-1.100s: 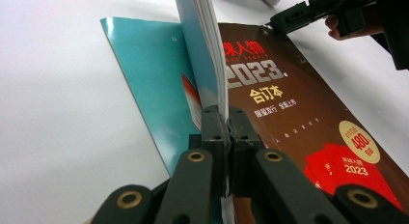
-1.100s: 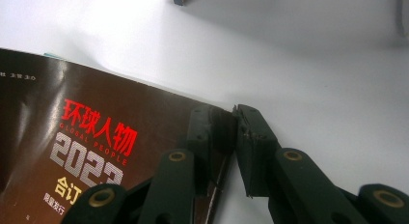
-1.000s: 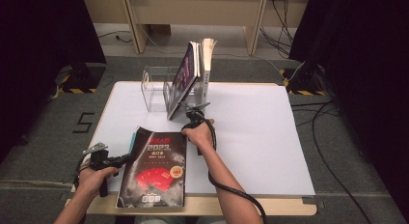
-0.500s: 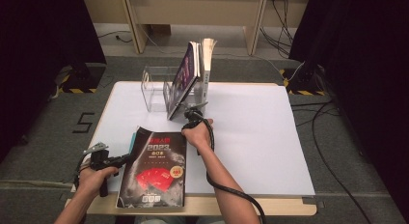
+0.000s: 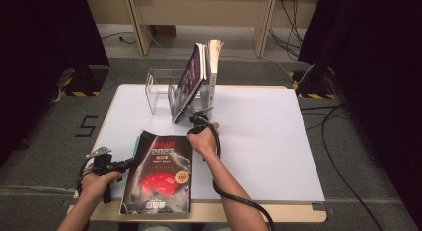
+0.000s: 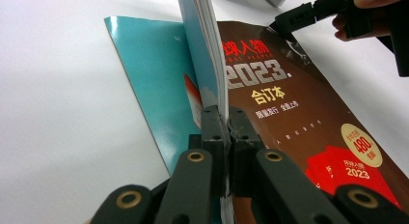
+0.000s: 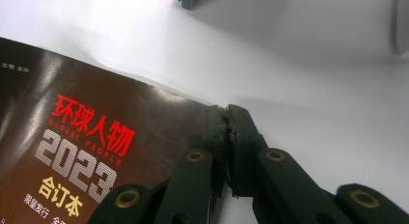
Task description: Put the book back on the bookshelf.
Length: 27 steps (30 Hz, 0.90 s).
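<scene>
Left gripper (image 6: 226, 122) jaws clamped on the near left edge of the dark magazine (image 5: 159, 173), lifting that edge so pages fan upward; a teal booklet (image 6: 149, 84) lies under it on the white worktop (image 5: 259, 141). Right gripper (image 7: 225, 119) jaws have just been closing and now pinch the magazine's far right corner, pads together on the cover. Magazine sits at the near left of the worktop, mostly flat, held at two opposite points. Behind it stands a clear rack (image 5: 161, 94) with upright books (image 5: 199, 74) leaning in it. Step in hand looks like: two-handed grasp secured, lift not yet begun. Next move likely calls for raising both hands together, tipping the magazine upright and steering it toward a free slot in the rack without bending the cover.
</scene>
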### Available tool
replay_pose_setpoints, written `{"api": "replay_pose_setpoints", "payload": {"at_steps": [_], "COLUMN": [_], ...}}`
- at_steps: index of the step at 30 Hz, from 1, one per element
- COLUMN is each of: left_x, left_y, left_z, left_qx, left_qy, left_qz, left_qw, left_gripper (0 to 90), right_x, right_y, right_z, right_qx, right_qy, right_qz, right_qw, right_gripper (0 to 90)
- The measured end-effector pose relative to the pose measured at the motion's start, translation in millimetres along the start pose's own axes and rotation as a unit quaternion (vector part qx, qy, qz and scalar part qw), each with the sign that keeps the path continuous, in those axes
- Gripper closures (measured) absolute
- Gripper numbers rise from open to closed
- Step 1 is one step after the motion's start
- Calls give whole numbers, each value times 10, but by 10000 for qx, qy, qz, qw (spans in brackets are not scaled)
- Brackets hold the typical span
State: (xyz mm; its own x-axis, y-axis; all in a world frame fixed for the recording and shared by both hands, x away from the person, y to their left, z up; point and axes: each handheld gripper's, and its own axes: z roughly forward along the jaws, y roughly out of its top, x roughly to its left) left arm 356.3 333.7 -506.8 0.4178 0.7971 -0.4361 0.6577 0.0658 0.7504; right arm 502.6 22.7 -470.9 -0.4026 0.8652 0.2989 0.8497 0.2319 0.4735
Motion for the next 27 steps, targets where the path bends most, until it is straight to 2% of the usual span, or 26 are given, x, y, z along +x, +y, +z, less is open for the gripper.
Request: {"api": "replay_pose_setpoints", "payload": {"at_steps": [7, 8, 13, 14, 16, 23, 27], "left_x": [-2, -3, -22, -32, -31, -26, -7], "left_y": [1, 2, 9, 15, 17, 24, 44], "left_z": [-11, -14, -22, -24, -27, -48, -63], "left_qx": [-36, -40, -35, -43, -53, -89, -154], "left_qy": [1, 12, 80, 107, 103, 128, 166], "left_qz": [-93, -127, -154, -174, -218, -278, -307], "left_qw": [10000, 9999, 9998, 9998, 9997, 9995, 9993], "left_gripper": [868, 867, 858, 857, 855, 843, 826], "right_x": [25, 41, 97, 138, 184, 292, 336], "right_y": [-5, -10, -16, -16, -10, 5, 2], "right_z": [-88, -150, -257, -320, -386, -487, -552], "right_qx": [-236, -376, -569, -704, -790, -938, -1119], "right_qy": [157, 234, 356, 429, 527, 575, 614], "right_qz": [21, -15, -71, -166, -178, -377, -441], "right_qw": [9996, 9990, 9977, 9965, 9953, 9932, 9908], "right_gripper": [881, 882, 883, 883, 883, 884, 884]}}
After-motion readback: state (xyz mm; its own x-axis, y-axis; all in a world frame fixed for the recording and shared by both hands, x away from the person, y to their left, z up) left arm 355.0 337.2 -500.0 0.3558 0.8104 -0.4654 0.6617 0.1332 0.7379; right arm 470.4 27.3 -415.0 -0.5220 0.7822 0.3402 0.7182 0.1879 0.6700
